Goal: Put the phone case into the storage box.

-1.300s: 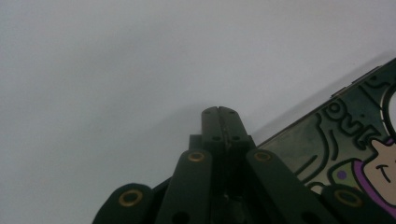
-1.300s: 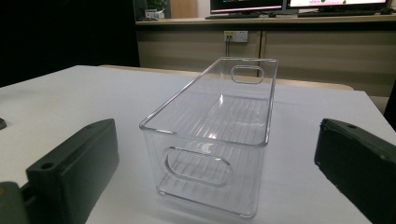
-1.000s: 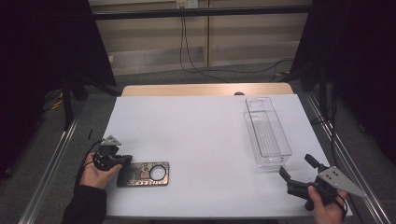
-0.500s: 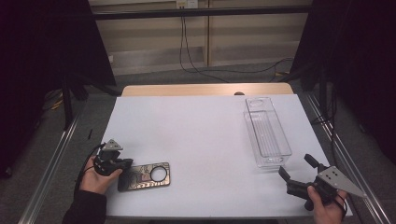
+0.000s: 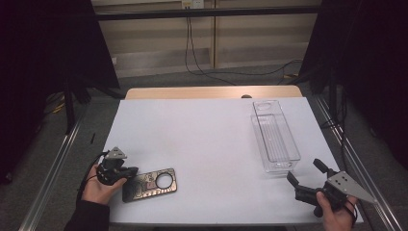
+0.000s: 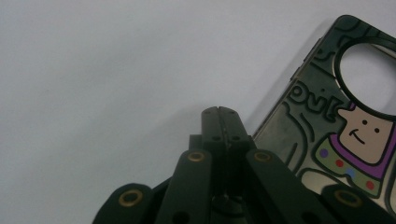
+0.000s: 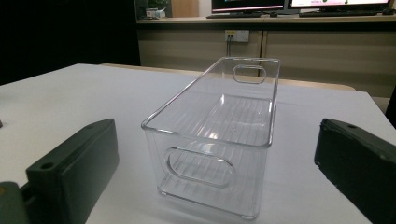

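A dark phone case [image 5: 149,184] with a cartoon print and a round camera hole lies flat near the table's front left. In the left gripper view the phone case [image 6: 341,116] lies just right of the jaws. My left gripper [image 5: 130,172] rests at the case's left end, its jaws shut with nothing between them; the left gripper [image 6: 221,112] shows its tips pressed together. A clear plastic bin [image 5: 275,135] stands empty at the right. My right gripper [image 5: 305,172] sits open at the front right, aimed at the near end of the bin [image 7: 219,135].
The white table [image 5: 202,139] ends at a wooden strip at the back. Metal rails run along both sides. Cables hang down a wall behind the table.
The left hand has shifted slightly toward the table's front left beside the phone case. The right gripper and the bin have not moved.
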Motion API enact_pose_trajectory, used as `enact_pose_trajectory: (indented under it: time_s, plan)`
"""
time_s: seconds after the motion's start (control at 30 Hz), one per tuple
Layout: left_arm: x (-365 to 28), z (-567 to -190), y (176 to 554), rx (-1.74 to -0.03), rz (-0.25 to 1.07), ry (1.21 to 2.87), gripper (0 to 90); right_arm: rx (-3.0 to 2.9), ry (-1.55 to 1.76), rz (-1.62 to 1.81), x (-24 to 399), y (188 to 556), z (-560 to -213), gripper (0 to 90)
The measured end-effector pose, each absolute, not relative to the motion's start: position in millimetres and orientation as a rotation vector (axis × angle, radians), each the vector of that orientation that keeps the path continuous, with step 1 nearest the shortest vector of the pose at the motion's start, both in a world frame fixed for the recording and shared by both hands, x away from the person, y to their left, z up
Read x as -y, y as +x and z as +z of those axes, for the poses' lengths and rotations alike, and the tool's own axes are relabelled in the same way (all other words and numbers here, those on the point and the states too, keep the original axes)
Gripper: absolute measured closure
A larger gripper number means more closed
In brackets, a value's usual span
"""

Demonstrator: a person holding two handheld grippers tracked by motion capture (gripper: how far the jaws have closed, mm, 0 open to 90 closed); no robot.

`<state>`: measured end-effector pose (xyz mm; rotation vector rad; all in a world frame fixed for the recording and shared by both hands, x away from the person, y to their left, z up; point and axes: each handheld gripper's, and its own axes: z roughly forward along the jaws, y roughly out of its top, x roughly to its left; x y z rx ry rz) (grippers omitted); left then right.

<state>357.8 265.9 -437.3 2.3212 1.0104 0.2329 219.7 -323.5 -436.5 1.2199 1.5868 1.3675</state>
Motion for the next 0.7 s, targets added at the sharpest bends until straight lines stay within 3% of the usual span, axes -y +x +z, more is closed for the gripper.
enact_pose_trajectory:
  time_s: [0.7]
  plan:
    - [-268.0, -437.3, 348.8, -1.002, 0.188, 2.303, 90.0, -1.588, 1.220, 1.371, 323.4, 220.1, -436.6, 0.0]
